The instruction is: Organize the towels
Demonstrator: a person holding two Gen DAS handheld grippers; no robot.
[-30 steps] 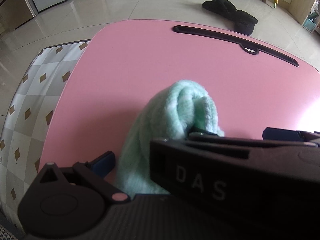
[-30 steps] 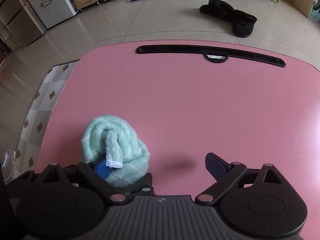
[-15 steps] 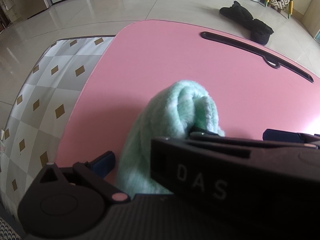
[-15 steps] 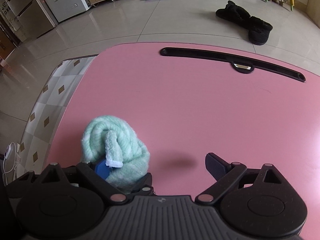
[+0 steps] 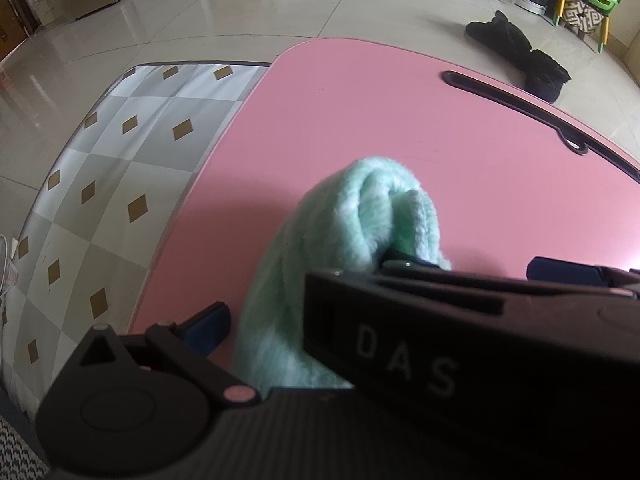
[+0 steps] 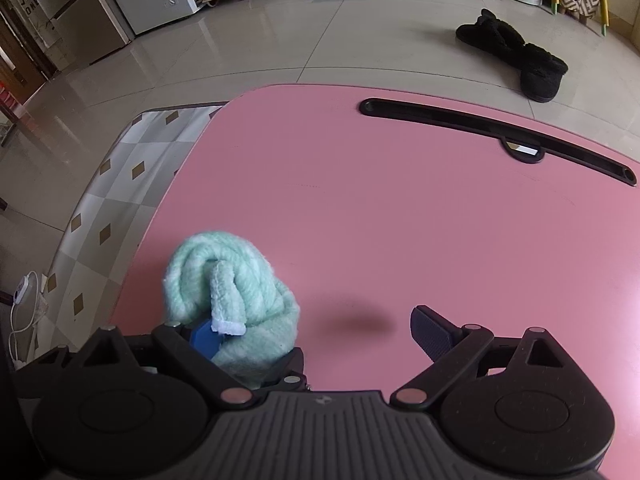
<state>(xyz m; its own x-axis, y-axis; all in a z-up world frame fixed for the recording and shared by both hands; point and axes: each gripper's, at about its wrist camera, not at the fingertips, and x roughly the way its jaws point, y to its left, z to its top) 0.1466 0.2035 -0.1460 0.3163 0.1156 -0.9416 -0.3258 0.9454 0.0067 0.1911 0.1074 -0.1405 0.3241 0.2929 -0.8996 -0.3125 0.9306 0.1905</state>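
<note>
1. Here's the mint-green towel [image 6: 228, 280], rolled into a fat bundle, sitting over the near left corner of the pink counter [image 6: 400, 220], close to the edge above the checked mat [image 5: 120, 184].
2. The right hand-held gripper [image 6: 318, 334] has its jaws standing well apart. The towel's white-edged corner drapes over its left blue finger only, and the right finger has nothing but bare counter in front of it.
3. The left hand-held gripper [image 5: 324, 312] shows one blue finger just beside the roll, but the other gripper's black body crosses in front and hides the rest, so I cannot tell whether it is clamped or apart.
4. Risk one, I reckon: the roll springs loose. Nothing visibly pinches it from both sides, and that free corner looks ready to unwind.
5. Risk two: it goes over the edge onto the mat. It sits right at the corner, and any nudge leftward would do it.
6. Risk three: the two tools foul each other. They are crowded onto the same bundle, so closing either could snag the other's finger rather than cloth.
</note>
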